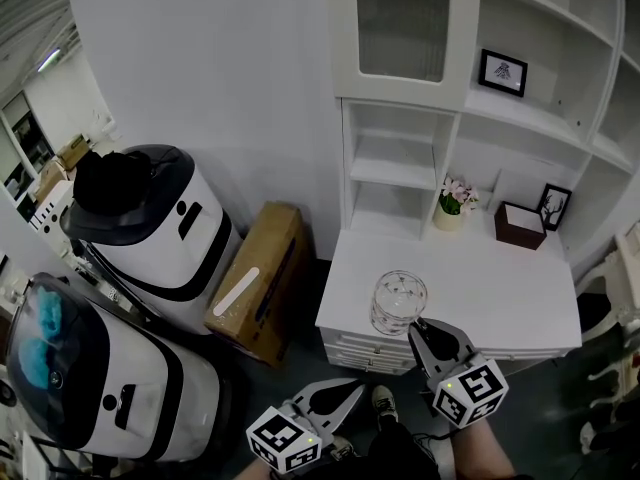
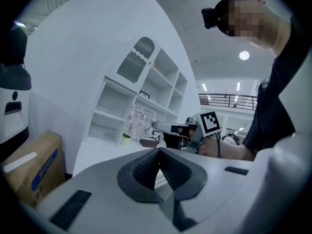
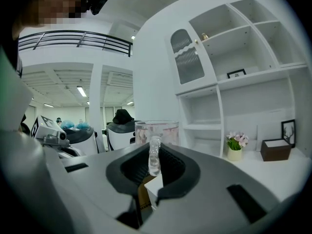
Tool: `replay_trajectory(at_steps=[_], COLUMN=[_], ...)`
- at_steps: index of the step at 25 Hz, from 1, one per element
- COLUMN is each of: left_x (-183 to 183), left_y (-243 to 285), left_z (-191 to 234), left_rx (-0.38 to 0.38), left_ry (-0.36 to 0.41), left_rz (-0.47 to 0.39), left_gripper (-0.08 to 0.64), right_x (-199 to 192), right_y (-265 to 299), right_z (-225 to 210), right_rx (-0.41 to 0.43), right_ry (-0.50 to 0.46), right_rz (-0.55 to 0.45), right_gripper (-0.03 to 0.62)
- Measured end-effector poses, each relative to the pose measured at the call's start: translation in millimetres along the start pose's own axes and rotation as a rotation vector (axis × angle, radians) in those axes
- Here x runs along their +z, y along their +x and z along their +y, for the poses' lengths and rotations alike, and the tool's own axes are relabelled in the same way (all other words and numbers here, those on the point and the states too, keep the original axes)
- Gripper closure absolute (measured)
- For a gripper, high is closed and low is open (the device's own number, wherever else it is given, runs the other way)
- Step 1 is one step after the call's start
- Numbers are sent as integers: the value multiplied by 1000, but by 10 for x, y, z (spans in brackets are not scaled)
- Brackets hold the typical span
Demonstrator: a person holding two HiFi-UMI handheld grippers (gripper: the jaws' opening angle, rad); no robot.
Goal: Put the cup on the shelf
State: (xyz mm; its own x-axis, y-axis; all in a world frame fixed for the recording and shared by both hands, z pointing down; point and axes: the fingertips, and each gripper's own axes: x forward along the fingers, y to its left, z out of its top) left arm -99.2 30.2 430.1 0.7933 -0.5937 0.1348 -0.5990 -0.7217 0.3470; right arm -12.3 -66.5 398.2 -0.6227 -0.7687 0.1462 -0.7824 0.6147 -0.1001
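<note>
Gripping cup by handle with right gripper, above counter front; left gripper clenched, empty, low. Keep cup upright, move slowly, raise clear of flowers, ease onto shelf, seat flat before releasing.

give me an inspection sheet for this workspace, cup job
surface: white cabinet top, with the cup near its front edge
job's things: glass cup held by its handle; shelf behind it, cup not yet on it
clutter: flower pot, brown box and small framed picture at the back of the top; second framed picture on a higher shelf
grippers: right tool shut on the cup's handle; left tool shut on nothing, low in front of the cabinet
cables: nothing seen
surroundings: two white machines and a cardboard box on the floor to the left
</note>
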Motion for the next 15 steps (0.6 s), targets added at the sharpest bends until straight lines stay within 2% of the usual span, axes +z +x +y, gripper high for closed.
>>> replay_trajectory(at_steps=[15], left_x=[177], left_y=[450], left_z=[230], left_rx=[33], left_ry=[-10], left_rz=[-13], left_gripper=[555], right_x=[142], right_y=[337], right_z=[-436], right_rx=[46], right_ry=[-16], right_rz=[6], right_gripper=[561])
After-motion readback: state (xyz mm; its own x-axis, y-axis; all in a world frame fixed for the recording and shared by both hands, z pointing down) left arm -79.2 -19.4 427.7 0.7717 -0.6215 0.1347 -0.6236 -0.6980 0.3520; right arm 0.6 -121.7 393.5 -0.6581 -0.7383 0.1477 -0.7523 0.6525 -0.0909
